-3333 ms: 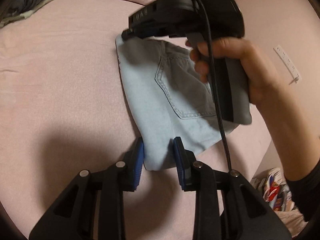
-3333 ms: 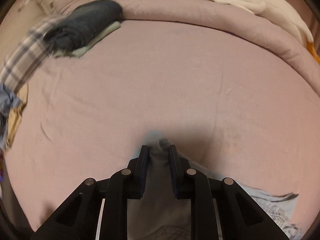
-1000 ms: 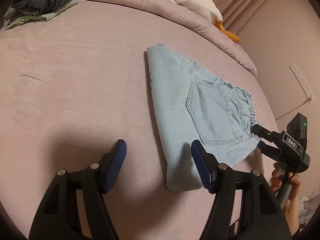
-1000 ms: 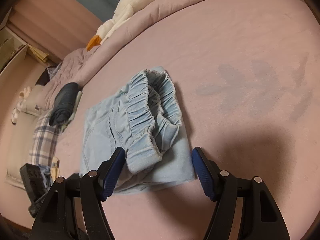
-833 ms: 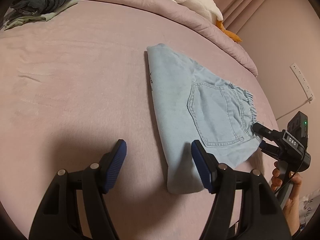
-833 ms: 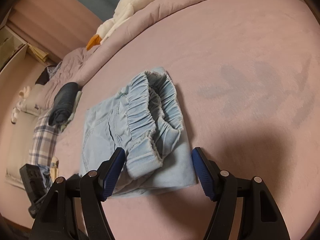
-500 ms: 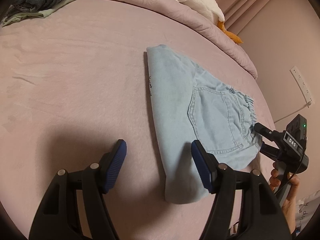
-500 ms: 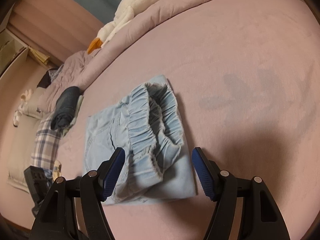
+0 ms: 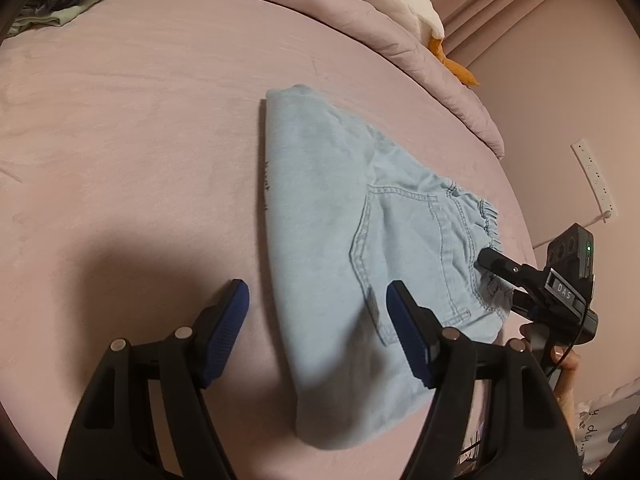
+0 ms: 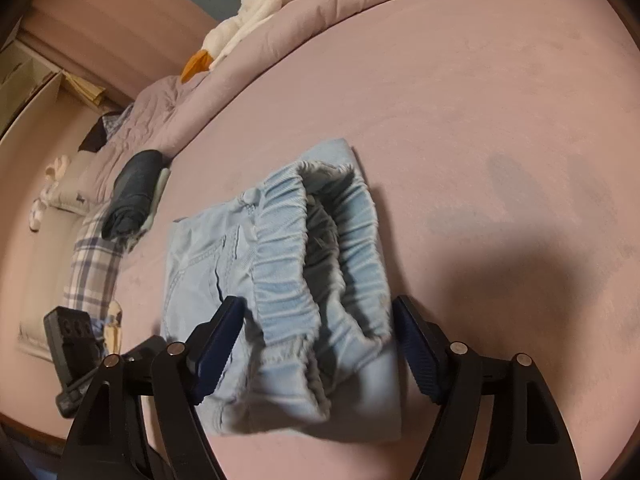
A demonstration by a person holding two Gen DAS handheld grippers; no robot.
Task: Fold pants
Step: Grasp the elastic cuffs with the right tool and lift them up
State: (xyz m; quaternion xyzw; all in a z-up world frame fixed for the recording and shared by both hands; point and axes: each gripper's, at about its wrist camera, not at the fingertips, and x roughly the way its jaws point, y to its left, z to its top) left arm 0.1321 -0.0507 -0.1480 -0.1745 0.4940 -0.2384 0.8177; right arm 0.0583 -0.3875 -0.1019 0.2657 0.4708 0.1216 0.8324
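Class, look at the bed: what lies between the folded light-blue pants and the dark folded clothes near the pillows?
Only bare pink bedsheet separates the pants from the dark folded clothes; the right wrist view shows it.

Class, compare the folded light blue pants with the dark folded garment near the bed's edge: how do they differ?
The pants are pale blue denim; the dark garment is charcoal. The pants lie directly on the pink sheet; the dark garment rests on a pale green item. The pants sit near both grippers; the dark garment lies far off. Both are folded.
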